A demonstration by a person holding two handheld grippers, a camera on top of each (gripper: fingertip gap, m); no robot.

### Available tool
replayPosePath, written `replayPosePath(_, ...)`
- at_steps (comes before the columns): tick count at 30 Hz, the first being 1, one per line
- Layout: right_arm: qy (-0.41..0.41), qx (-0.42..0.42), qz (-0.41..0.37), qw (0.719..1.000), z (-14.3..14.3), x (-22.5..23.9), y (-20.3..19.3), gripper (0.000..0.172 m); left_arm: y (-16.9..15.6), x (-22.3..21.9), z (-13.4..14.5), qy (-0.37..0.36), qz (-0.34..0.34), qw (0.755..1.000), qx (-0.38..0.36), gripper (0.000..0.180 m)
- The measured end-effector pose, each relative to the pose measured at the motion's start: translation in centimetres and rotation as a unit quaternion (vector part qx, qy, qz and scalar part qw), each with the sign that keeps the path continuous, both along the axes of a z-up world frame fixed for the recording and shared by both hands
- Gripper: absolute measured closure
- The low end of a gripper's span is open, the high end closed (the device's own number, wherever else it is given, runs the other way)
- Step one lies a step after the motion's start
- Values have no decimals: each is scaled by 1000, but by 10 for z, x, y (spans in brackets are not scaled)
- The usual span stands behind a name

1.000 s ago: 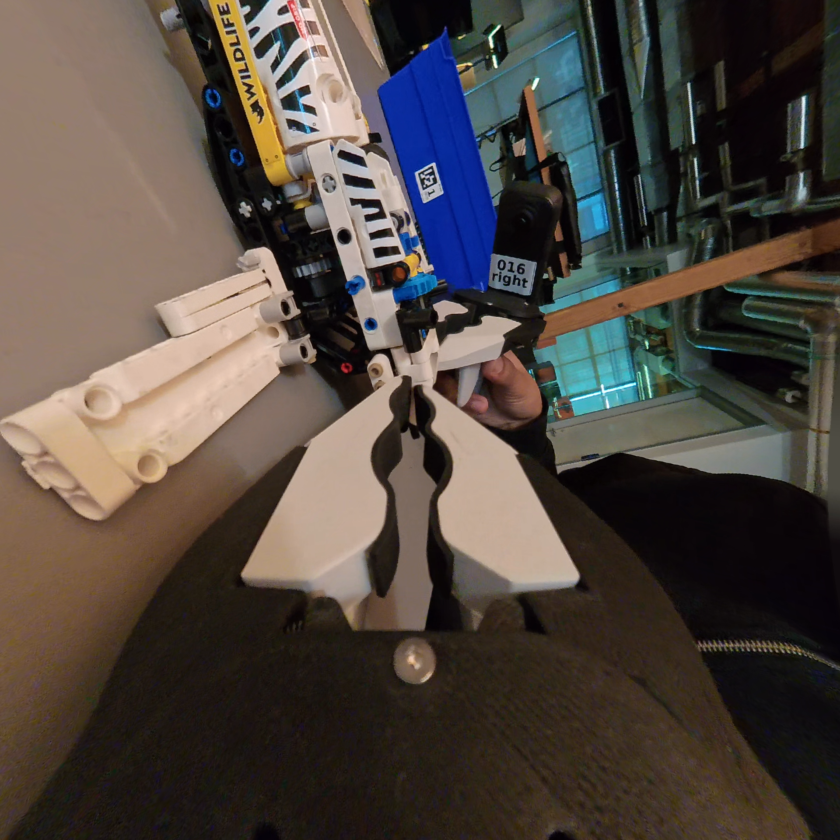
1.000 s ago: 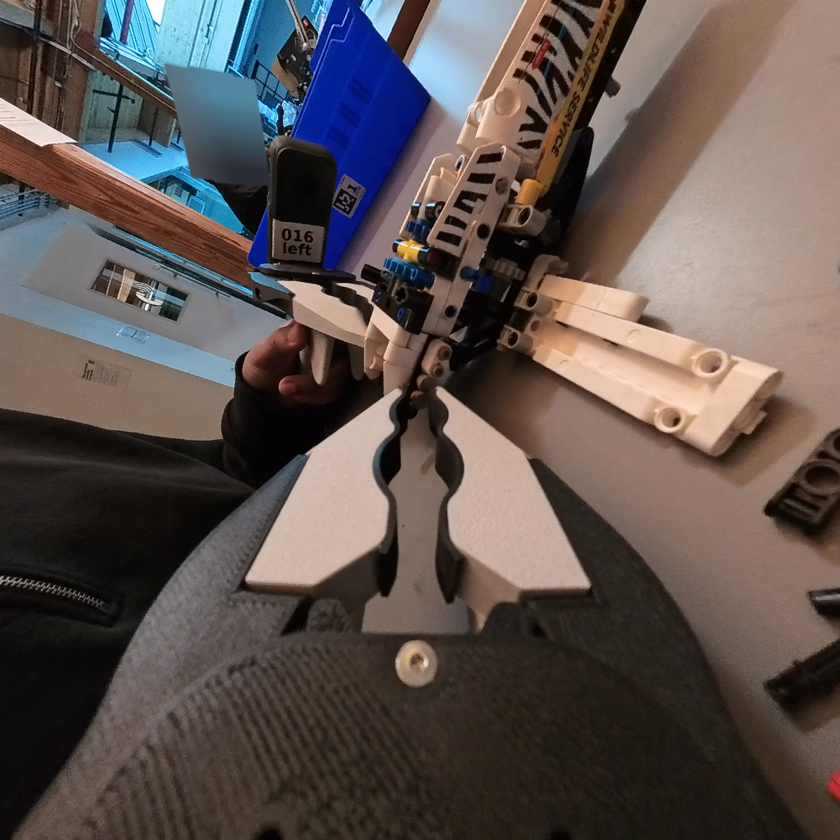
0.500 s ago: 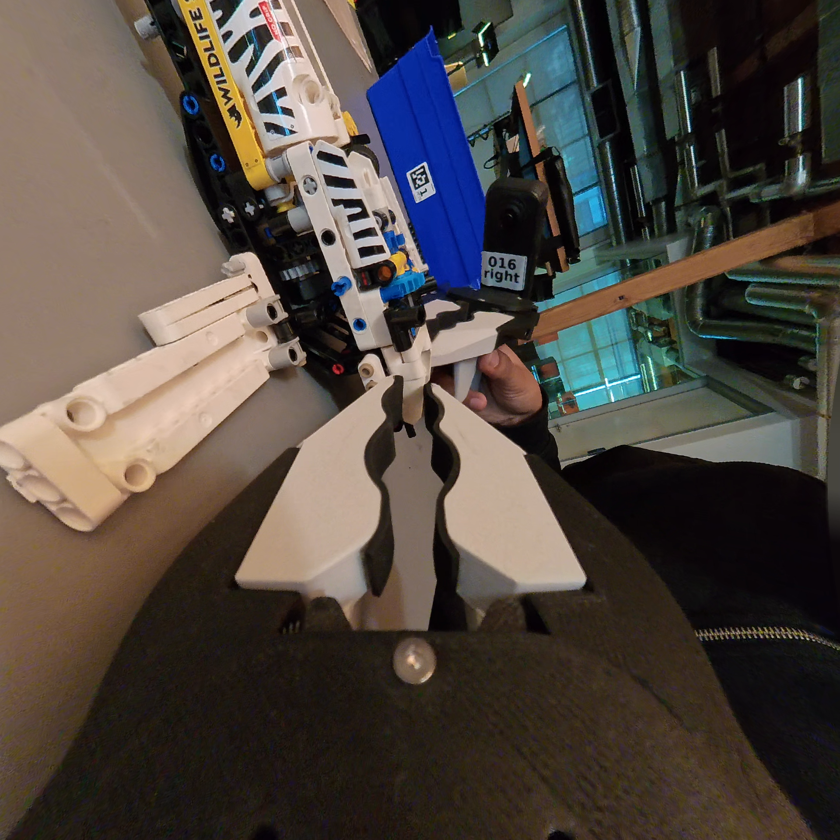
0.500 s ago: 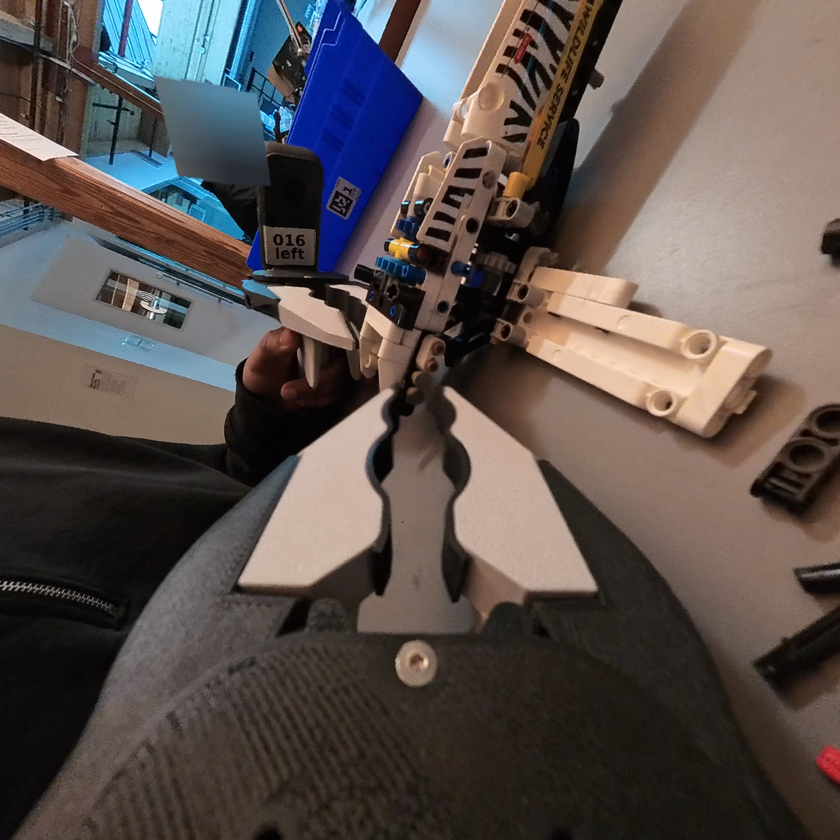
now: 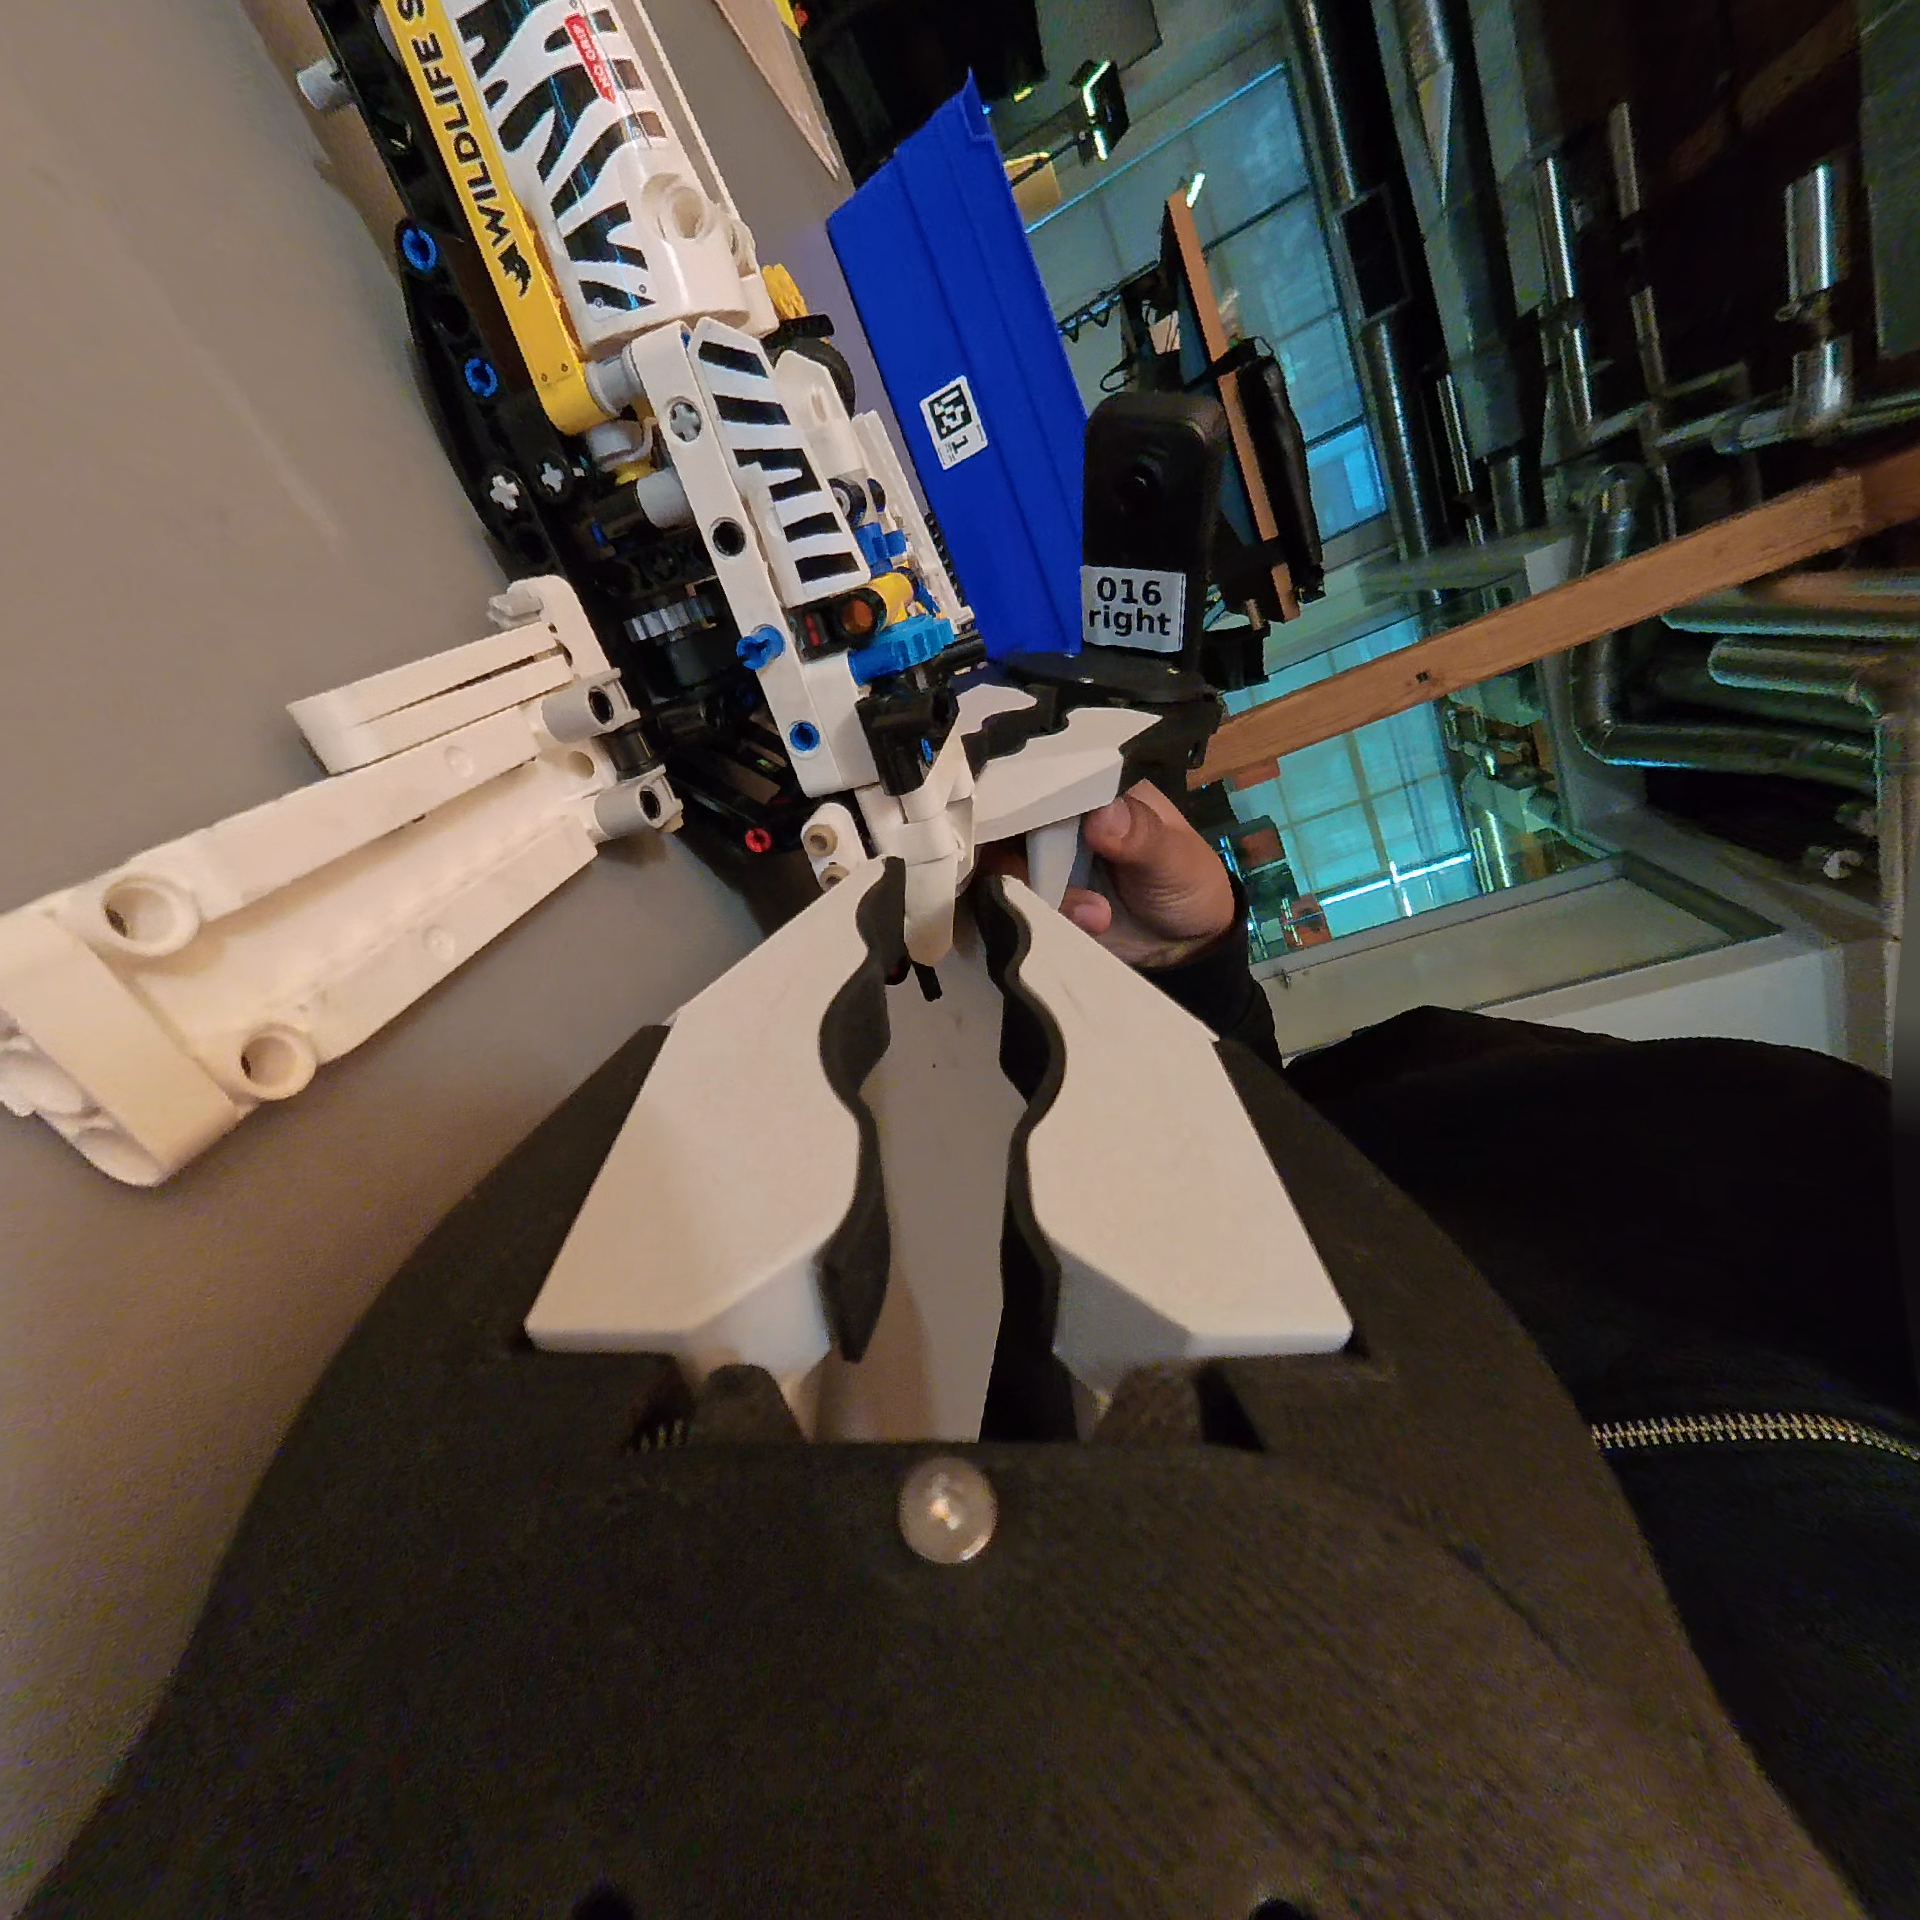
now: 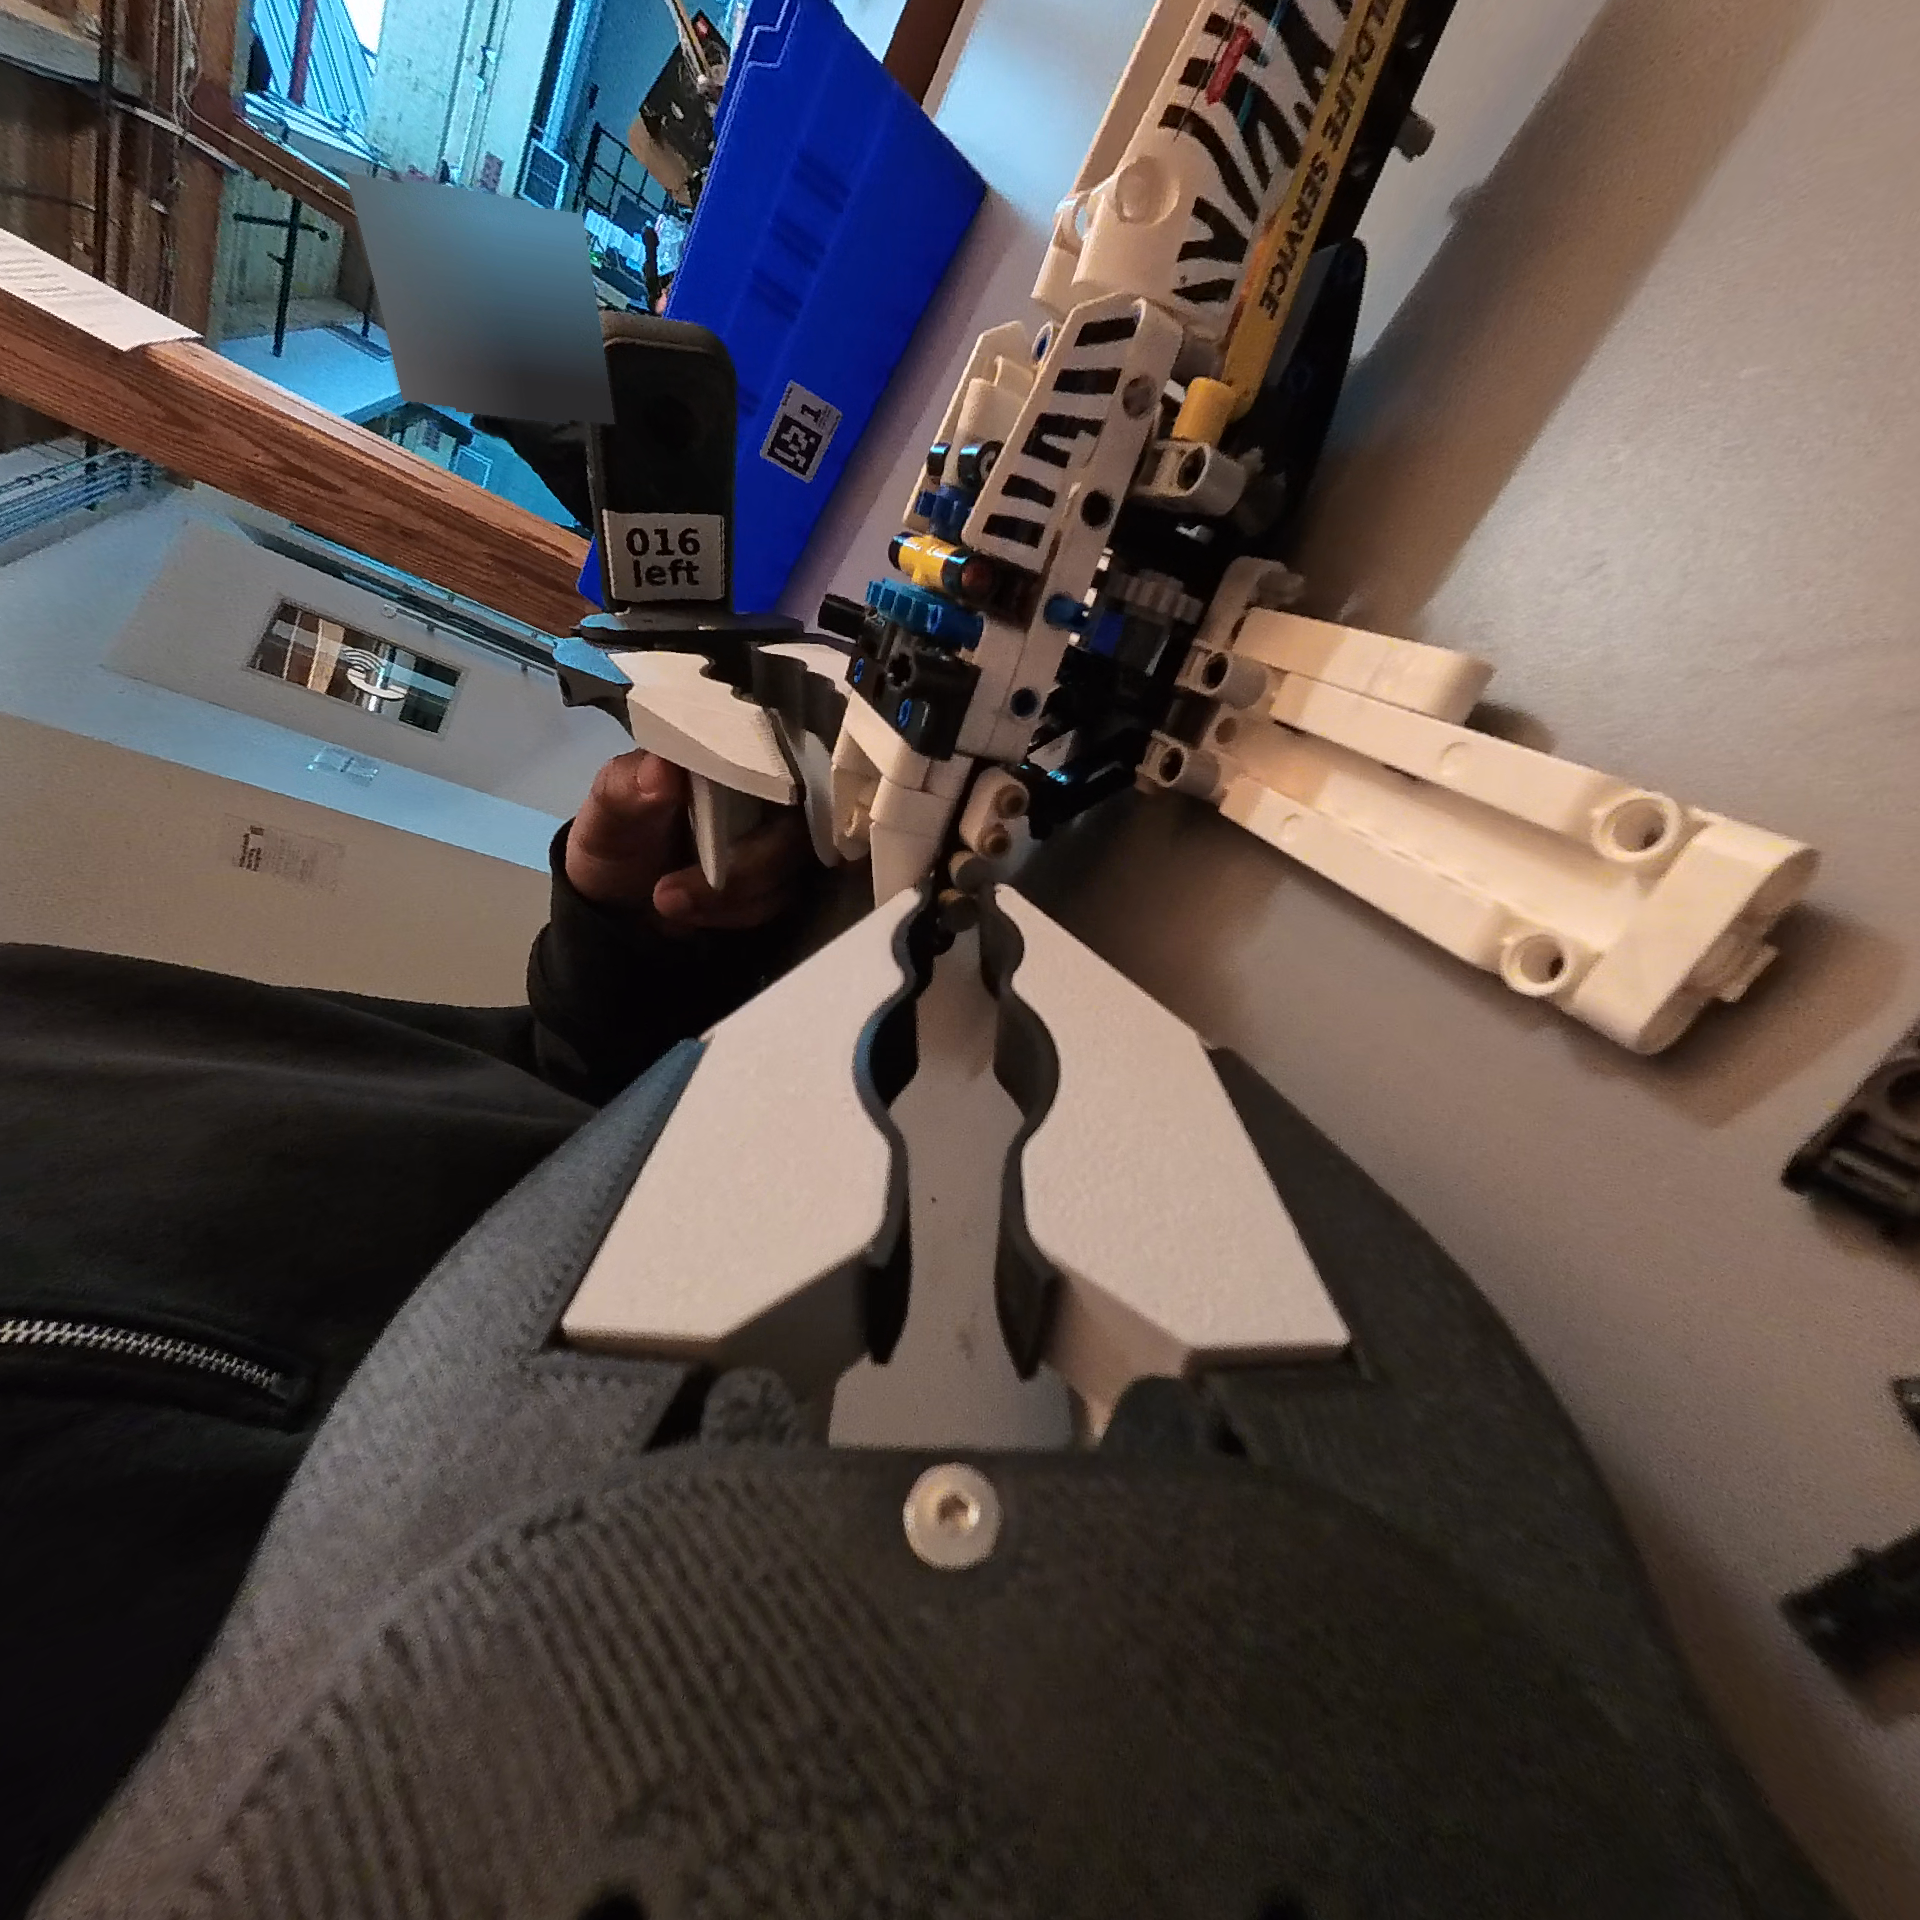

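**A:** Start at the left. What lies there?

**B:** A white arm of long beams [image 5: 312, 862] lies flat on the grey surface [image 5: 156, 416], and its inner end joins the brick model [image 5: 748, 499]. The model has zebra-striped white panels, a yellow beam, and blue and black pins. Past it, toward the far edge of the surface, stands a blue bin [image 5: 966, 343].

**A:** And the left gripper [image 5: 940, 883]?

**B:** It is at the model's near end. A curved white piece [image 5: 925, 904] of the model hangs down between its fingers. One pad is against the piece and the other stands clear of it, so the fingers are narrowly apart and do not clamp it.

**A:** What about the right gripper [image 6: 956, 899]?

**B:** It comes at the same end of the model from the other side, with a hand [image 5: 1153, 883] on its trigger. Its fingers are drawn in narrow, and their tips pinch a small grey pin [image 6: 961, 881] that sticks out of the model just beside a white connector.

**A:** Is there anything further right?

**B:** In the right wrist view, loose black parts [image 6: 1860, 1153] lie on the surface, well apart from the model and beyond the tip of the white arm.
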State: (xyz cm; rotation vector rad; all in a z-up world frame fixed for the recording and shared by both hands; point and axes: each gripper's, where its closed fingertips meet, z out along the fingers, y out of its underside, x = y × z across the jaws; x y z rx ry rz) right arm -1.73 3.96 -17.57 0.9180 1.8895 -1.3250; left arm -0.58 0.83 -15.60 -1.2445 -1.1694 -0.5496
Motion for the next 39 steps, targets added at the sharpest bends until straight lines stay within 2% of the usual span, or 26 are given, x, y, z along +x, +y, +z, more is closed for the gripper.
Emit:
replayPosePath(17,5,-6,-14,1000,3,-1,4,170,0,-1,0,5,3,1000,-4,168)
replayPosePath(27,39,34,-7,999,-5,2,6,157,-5,2,-1,22,29,999,-33,163)
replayPosePath(35,21,11,1,1000,0,1,2,158,-3,2,0,33,32,997,-57,160)
replayPosePath(39,38,15,-12,999,2,-2,5,154,-4,1,1,41,38,996,-69,159)
